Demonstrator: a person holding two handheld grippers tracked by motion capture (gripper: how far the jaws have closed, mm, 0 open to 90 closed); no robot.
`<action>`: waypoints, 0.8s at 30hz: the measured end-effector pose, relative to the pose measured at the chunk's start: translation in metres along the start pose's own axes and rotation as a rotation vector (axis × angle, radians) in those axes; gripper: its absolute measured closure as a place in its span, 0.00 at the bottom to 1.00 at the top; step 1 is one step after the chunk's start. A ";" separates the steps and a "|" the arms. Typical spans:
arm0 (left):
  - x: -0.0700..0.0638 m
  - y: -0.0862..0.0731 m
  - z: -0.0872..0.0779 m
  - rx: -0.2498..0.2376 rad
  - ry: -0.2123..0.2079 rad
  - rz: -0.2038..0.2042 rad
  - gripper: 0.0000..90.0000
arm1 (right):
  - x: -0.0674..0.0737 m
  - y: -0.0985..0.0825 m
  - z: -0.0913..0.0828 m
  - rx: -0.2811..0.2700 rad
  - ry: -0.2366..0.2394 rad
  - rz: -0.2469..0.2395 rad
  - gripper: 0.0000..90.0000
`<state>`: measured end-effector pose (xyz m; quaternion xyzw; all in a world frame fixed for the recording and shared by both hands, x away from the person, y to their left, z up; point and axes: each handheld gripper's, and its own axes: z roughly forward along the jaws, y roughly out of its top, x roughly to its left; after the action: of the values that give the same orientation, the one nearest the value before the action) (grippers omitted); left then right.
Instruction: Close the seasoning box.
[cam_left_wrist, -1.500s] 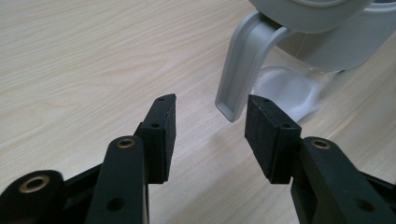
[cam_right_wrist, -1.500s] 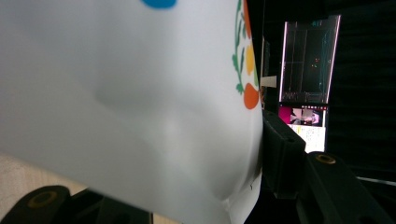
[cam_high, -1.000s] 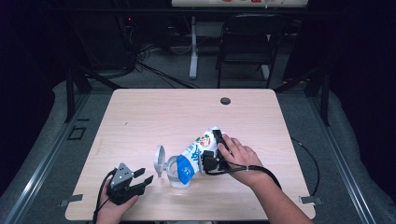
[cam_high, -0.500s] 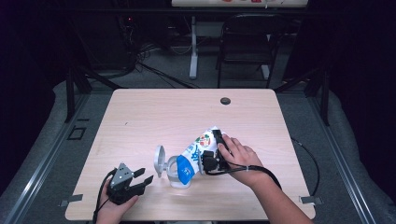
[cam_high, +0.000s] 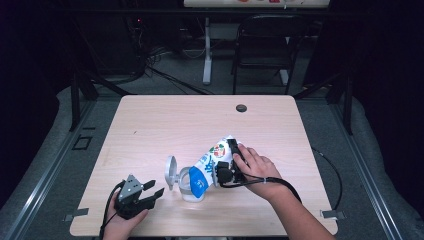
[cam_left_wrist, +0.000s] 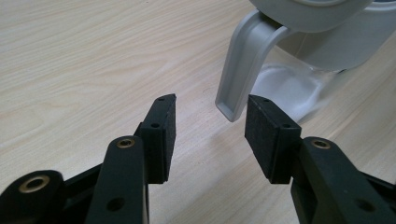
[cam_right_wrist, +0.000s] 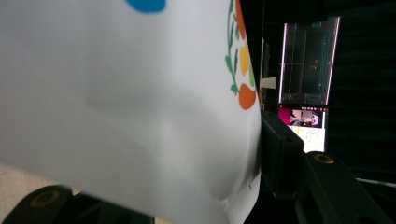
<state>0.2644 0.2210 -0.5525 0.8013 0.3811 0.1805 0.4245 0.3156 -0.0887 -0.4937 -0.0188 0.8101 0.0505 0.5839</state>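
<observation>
Right gripper (cam_high: 226, 165): your right hand (cam_high: 257, 167) has it closed on the white pouch (cam_high: 212, 160) — the pouch sits between the pads and is tilted, its low end toward the jar.
Right grip, close up: in the right gripper view the pouch wall (cam_right_wrist: 116, 93) lies across both black jaws; the right-hand pad presses into its edge and the film dimples just above that pad. The other pad is hidden behind the pouch.
Pouch print: a blue patch and a ring of orange and green marks, seen just above the right-hand pad.
Jar (cam_high: 192, 187): clear, standing on the table (cam_high: 165, 125) directly under the low end of the pouch, between your two grippers.
Lid (cam_high: 171, 172): grey, flipped up on its hinge, on the side of the jar that faces your left gripper.
Left gripper (cam_high: 156, 191): your left hand (cam_high: 120, 222) holds it low over the table, jaws wide apart and holding nothing.
Left fingers, close up: in the left gripper view the two pads stand parted with bare wood between them. The grey lid tab (cam_left_wrist: 240, 74) hangs just beyond the tips, nearer the right-hand pad — apart from it, not touching.
Jar base from the left gripper: the clear wall (cam_left_wrist: 289, 88) shows just past the right-hand pad, behind the tab.
Gap between grippers: near each other, with the jar and its lid in between.
Table hole (cam_high: 241, 108): a dark round one, well beyond the fingers of both grippers.
</observation>
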 end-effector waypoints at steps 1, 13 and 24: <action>0.000 0.000 0.000 0.000 0.000 0.000 0.60 | 0.000 0.000 0.000 0.002 -0.001 -0.002 0.60; 0.000 0.000 0.000 0.000 0.000 0.001 0.60 | -0.001 0.001 0.000 -0.003 0.002 -0.009 0.60; 0.000 0.000 0.000 0.000 0.001 0.002 0.60 | -0.001 0.002 0.000 -0.005 0.001 -0.015 0.60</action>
<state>0.2643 0.2210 -0.5524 0.8016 0.3804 0.1812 0.4242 0.3155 -0.0864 -0.4923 -0.0262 0.8102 0.0482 0.5836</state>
